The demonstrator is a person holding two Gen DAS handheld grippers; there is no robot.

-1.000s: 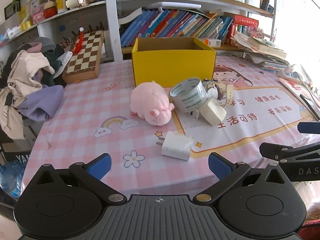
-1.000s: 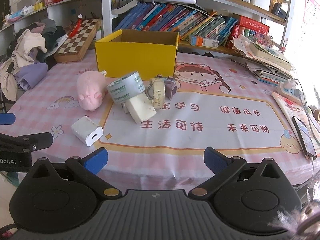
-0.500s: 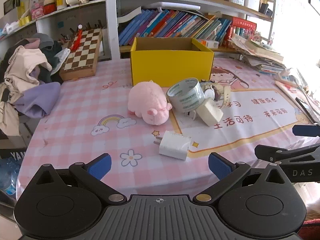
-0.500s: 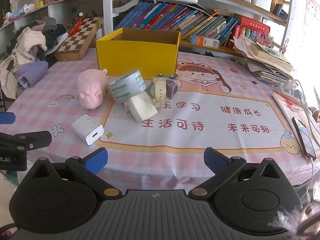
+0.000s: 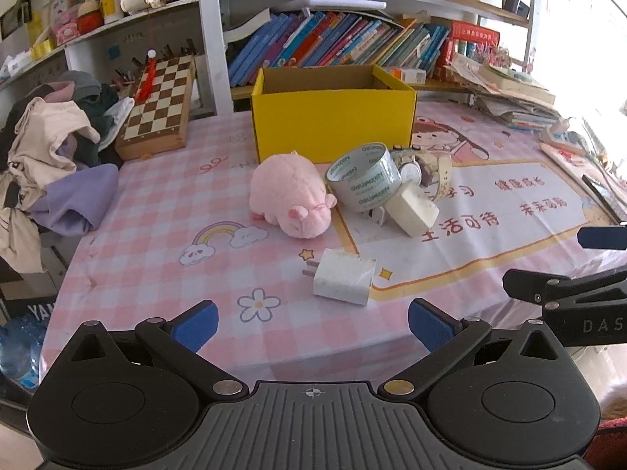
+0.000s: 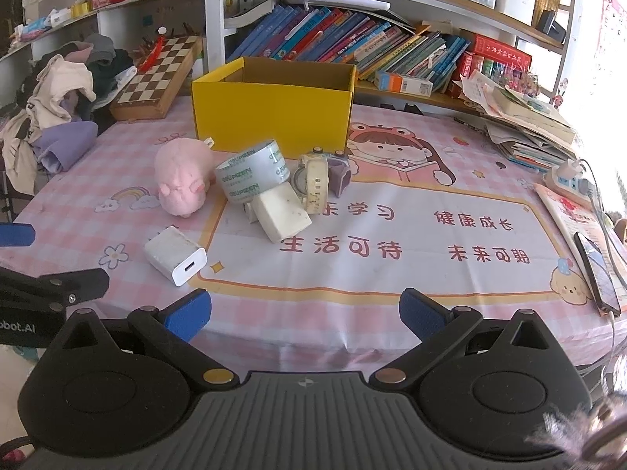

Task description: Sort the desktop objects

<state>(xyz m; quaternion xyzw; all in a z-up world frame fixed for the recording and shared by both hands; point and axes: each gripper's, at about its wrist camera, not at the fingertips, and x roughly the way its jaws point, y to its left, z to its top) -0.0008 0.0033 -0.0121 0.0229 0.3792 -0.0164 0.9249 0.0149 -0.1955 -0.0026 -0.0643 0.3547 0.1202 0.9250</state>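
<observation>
1. Blue-tipped left gripper (image 5: 311, 319) is hanging wide apart, gripping nothing, at the table's near edge.
2. Right gripper (image 6: 305, 311) is gaping likewise, empty.
3. White charger (image 5: 345, 281) is lying nearest; pink pig toy (image 5: 292, 196), tape roll (image 5: 364, 176) and cream block (image 6: 281, 212) are sitting before the yellow box (image 5: 333, 117).

Open cloth: near table edge, 6 o'clock, bare up to white charger (image 5: 345, 281) at 12 o'clock of the left gripper (image 5: 313, 321).
Cluster beyond: pink plush pig (image 5: 292, 197), tape roll (image 5: 364, 176), cream block (image 5: 411, 211), watches (image 6: 317, 184), touching or just beside one another.
Yellow box (image 5: 333, 125): walls block 12 o'clock, top open.
Clear lane: printed mat (image 6: 431, 235), 1–3 o'clock.
</observation>
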